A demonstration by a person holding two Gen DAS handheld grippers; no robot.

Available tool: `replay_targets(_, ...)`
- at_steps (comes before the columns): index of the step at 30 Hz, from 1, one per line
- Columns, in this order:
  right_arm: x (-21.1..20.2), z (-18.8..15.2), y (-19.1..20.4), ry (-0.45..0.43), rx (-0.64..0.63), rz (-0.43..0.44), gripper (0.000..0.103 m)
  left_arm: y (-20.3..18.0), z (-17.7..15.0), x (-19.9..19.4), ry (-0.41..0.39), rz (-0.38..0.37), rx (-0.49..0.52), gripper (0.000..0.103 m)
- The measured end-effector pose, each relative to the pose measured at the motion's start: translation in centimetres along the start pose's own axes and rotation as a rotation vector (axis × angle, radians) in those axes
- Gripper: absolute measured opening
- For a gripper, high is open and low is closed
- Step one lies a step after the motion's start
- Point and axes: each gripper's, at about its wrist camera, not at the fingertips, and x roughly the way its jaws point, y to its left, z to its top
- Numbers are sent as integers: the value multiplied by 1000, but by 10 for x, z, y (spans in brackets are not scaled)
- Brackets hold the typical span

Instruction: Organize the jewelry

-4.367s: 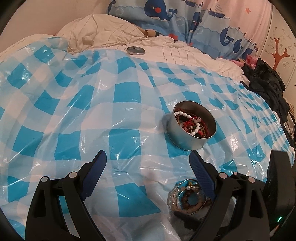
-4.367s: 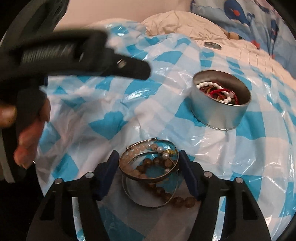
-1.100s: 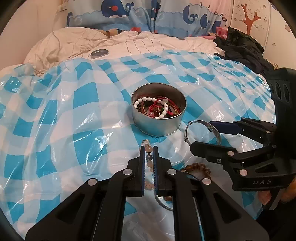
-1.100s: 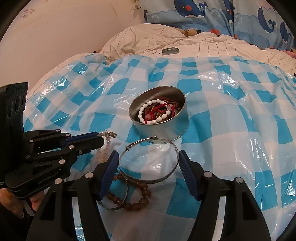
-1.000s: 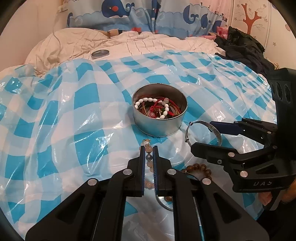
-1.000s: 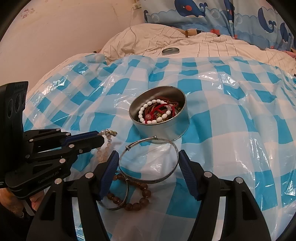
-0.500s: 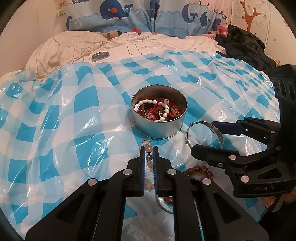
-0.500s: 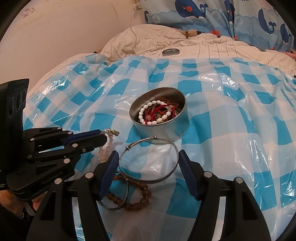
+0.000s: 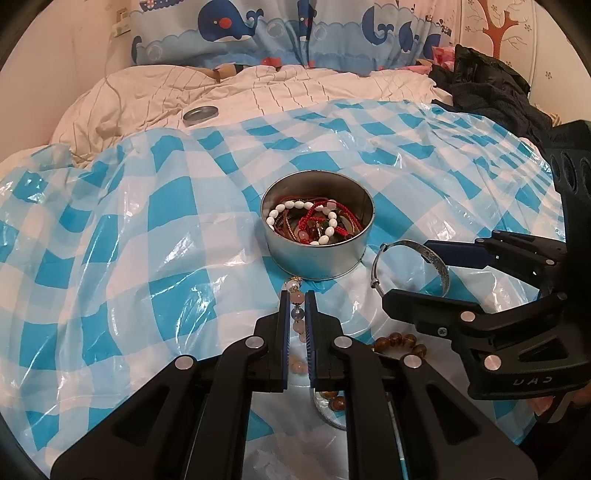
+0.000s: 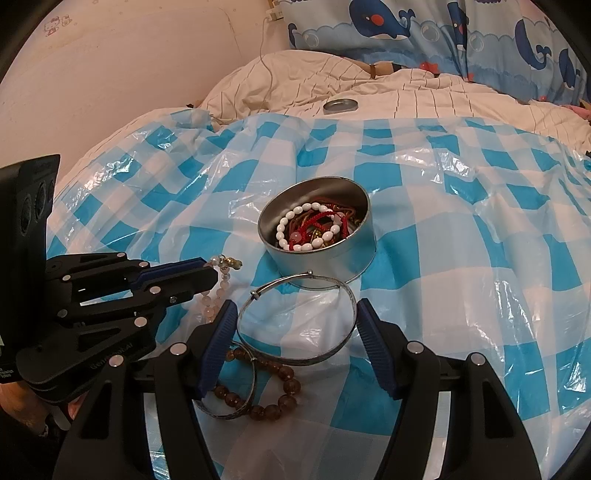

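Note:
A round metal tin [image 9: 295,254] [image 10: 332,254] holding white-bead and red-cord bracelets sits on the blue-checked plastic sheet [image 9: 129,236]. My left gripper [image 9: 297,295] [image 10: 208,271] is shut on a pale pink bead bracelet [image 9: 297,314] [image 10: 221,284], held just before the tin. My right gripper [image 10: 297,317] [image 9: 410,269] is shut on a silver bangle [image 10: 295,347] [image 9: 439,266], held by its sides to the right of the tin. A brown bead bracelet [image 10: 273,406] [image 9: 399,338] and a second silver bangle [image 10: 236,410] lie on the sheet beneath.
The tin's lid [image 9: 200,112] [image 10: 340,106] lies on the cream quilt [image 9: 295,92] at the back. Whale-print pillows [image 9: 295,33] line the wall. Dark clothes [image 9: 495,88] are piled at the back right.
Over four seconds my left gripper shut on the pink bead bracelet and my right lifted the silver bangle. In the last second both crept slightly toward the tin.

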Motion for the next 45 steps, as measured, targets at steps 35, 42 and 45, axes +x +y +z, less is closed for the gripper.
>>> replay_targets(35, -4, 5, -2, -10, -6, 0, 64, -3, 1, 1, 1, 7, 4, 7)
replay_targets(42, 4, 0, -1, 39, -17, -22, 71, 3, 3, 2, 4, 13, -4, 7)
replay_targets(45, 11, -3, -4, 70, -10, -25, 71, 6, 1, 3, 8, 15, -4, 7)
